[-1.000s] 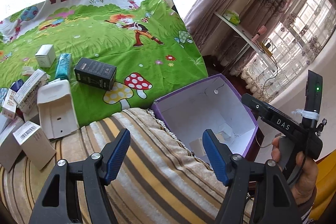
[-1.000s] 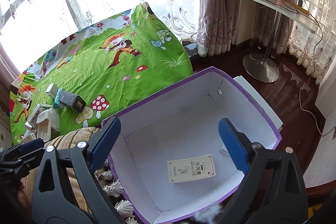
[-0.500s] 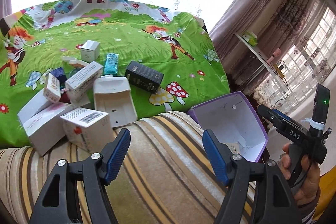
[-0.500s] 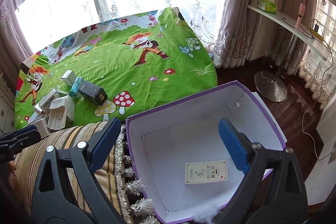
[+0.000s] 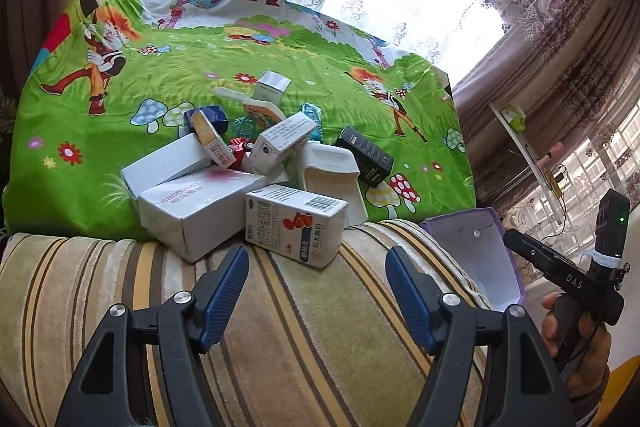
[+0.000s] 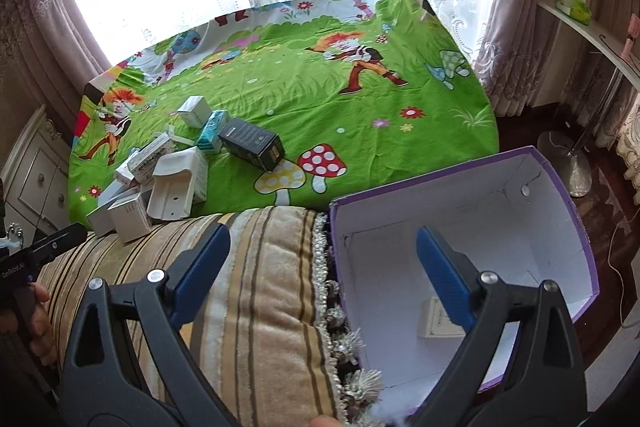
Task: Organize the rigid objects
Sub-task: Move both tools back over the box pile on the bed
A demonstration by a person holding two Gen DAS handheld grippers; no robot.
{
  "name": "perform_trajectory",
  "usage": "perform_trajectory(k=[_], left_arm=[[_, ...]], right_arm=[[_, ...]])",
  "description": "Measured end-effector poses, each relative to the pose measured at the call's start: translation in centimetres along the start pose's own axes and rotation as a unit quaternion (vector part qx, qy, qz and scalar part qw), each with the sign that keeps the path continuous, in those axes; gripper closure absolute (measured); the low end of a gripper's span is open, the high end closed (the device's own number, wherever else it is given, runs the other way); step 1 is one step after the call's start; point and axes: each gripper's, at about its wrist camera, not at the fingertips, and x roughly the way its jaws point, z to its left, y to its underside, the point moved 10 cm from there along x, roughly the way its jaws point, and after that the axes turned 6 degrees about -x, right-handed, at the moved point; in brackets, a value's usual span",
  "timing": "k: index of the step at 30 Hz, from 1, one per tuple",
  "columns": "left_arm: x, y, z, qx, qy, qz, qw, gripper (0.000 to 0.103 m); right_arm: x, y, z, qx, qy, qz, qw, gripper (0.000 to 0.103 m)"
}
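Boxes (image 5: 256, 163) | piled ahead of left gripper (image 5: 316, 291) | jaws empty, apart

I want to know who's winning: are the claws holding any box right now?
No. The left claw and right claw are both open and empty.

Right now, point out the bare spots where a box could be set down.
Free: the floor of the purple-rimmed white cardboard bin, beyond its one flat packet; the green cartoon sheet right of the black carton; the striped cushion. Crowded: the carton pile.
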Motion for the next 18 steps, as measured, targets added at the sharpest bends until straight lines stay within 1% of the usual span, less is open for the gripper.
perform_trajectory(k=[6, 8, 11, 13, 14, 15, 18], left_arm=[[0.0, -0.1, 1.3, -0.016, 0.005, 0.009, 0.9998, 0.031], [0.4, 0.0, 1.4, -0.018, 0.009, 0.019, 0.9996, 0.031], [1.3, 0.4, 1.0, -0.006, 0.016, 0.044, 0.9989, 0.031], [1.9, 0.3, 1.0, 0.009, 0.007, 0.057, 0.9983, 0.031], [2.2, 0.1, 1.1, 0.017, -0.001, 0.06, 0.998, 0.03], [2.6, -0.1, 1.1, 0.02, -0.003, 0.065, 0.9977, 0.026], [3.6, -0.4, 1.4, 0.019, 0.007, 0.087, 0.996, 0.022]], right_arm=[[0.9, -0.1, 3.4, -0.043, -0.02, 0.014, 0.999, 0.008], [1.3, -0.2, 4.3, -0.053, -0.029, 0.021, 0.998, 0.007], [1.8, -0.2, 5.5, -0.064, -0.041, 0.029, 0.997, 0.007], [2.1, -0.3, 6.1, -0.069, -0.045, 0.033, 0.996, 0.008], [2.2, -0.4, 6.3, -0.072, -0.045, 0.034, 0.996, 0.007], [2.4, -0.4, 6.4, -0.074, -0.044, 0.035, 0.996, 0.007], [2.7, -0.7, 7.0, -0.083, -0.046, 0.039, 0.995, 0.007]])
